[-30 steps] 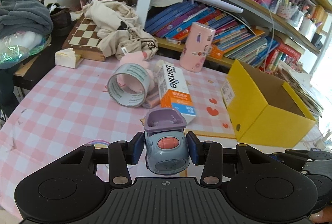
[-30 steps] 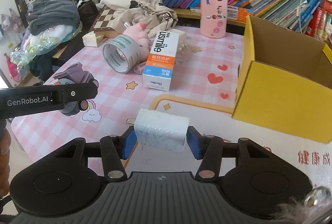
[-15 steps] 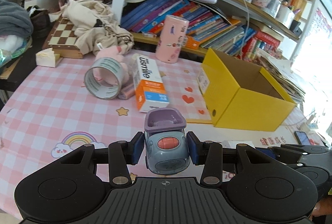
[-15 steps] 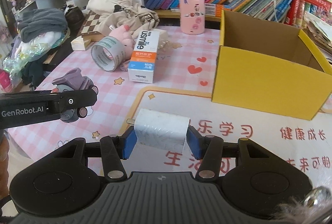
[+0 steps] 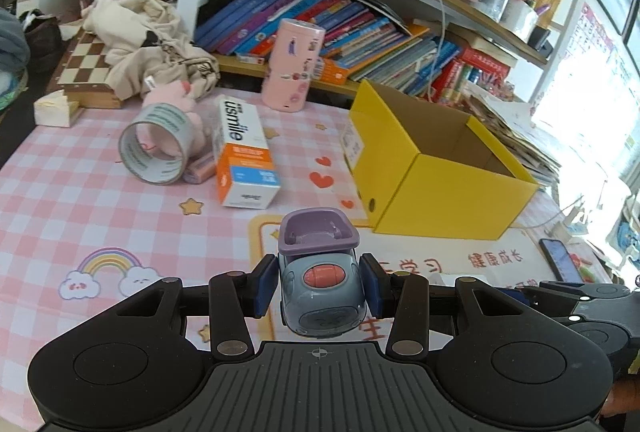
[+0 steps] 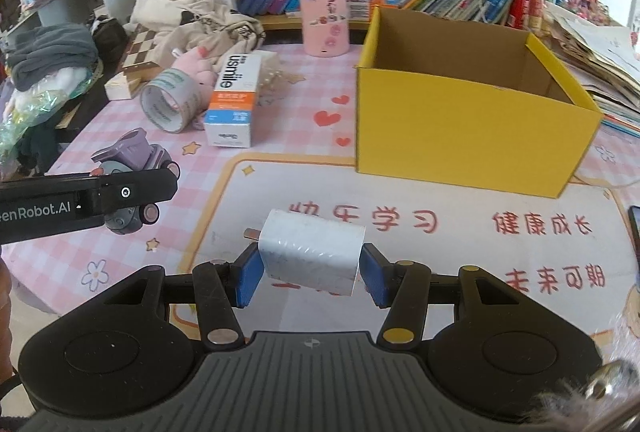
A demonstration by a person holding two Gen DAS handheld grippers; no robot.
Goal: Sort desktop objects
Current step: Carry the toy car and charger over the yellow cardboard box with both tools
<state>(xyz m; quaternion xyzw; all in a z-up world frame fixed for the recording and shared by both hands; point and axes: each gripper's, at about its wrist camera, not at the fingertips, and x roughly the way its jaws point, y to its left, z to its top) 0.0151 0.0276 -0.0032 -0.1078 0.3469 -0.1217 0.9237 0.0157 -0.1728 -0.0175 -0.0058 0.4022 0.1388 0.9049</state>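
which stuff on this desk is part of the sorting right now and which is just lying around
In the job:
toy car, held by left gripper
white charger, held by right gripper
yellow box, open

Lying about:
tape roll
usmile carton
pink canister
chessboard

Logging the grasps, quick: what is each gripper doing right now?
Left gripper: shut on the toy car.
Right gripper: shut on the white charger.

Bookshelf [image 5: 360, 20]: crowded, behind the table [image 5: 80, 200]. Table: pink checked cloth. Window [image 5: 600, 104]: right of bookshelf, bright daylight.
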